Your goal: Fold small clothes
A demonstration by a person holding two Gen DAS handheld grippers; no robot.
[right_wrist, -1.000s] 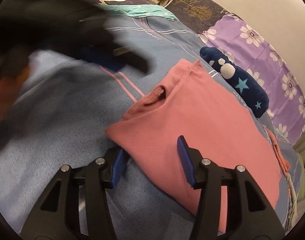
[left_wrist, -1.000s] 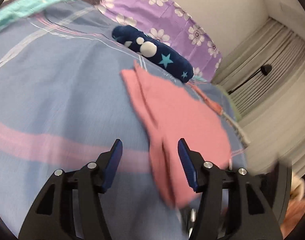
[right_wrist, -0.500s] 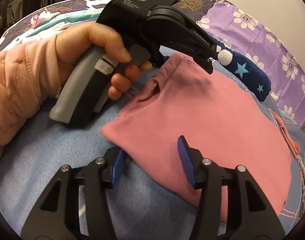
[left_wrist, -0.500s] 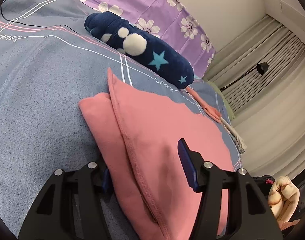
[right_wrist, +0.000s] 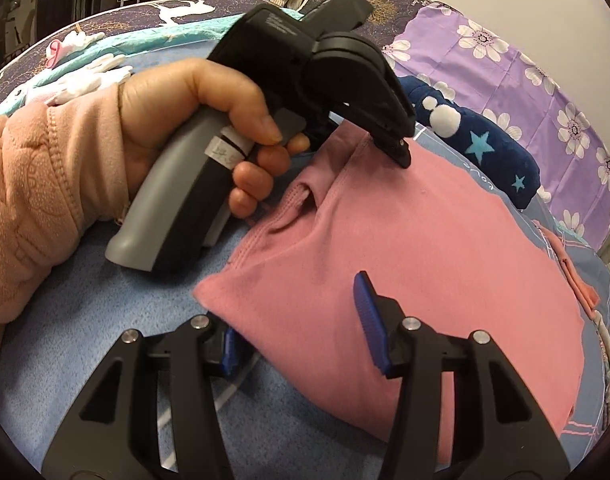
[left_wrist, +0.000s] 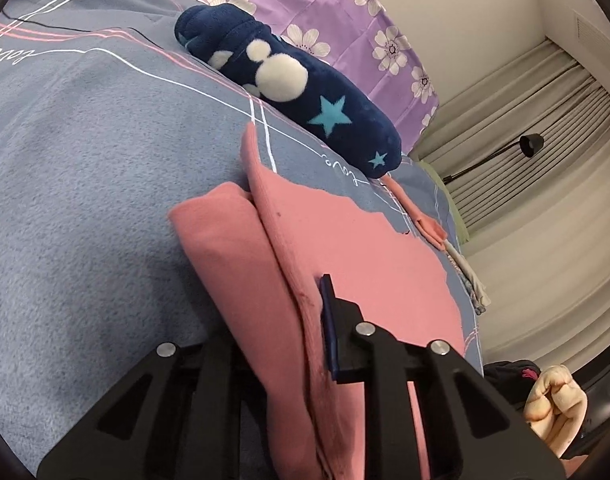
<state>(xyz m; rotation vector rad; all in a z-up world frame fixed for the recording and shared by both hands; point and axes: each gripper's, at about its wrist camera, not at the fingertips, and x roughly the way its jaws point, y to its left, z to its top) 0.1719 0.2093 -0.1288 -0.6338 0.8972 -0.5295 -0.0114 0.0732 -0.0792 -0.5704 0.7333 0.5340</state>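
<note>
Left-wrist view first: my left tongs are closing on a thick fold of the pink garment. Their left finger is buried under the cloth and hidden, while the blue pad of the right finger presses against the raised ridge of fabric, so the fold sits between the jaws and looks pinched. Left of these tongs lies only the blue-grey bedspread with its thin white and pink lines. Ahead of them the garment spreads flat, and beyond it a dark blue plush roll with white dots and turquoise stars lies across the bed, touching a purple flowered cloth behind it. To the right hang pale curtains with a black lamp in front of them. From the right-wrist view, my left hand, in a peach sleeve, grips the grey handle up to the left of my right tongs, and the tip of that tool bites the far edge of the garment near its collar. My right tongs stand released, jaws apart; the near corner of the pink cloth lies between them, the left pad half under its edge, the right pad raised above the fabric.
</note>
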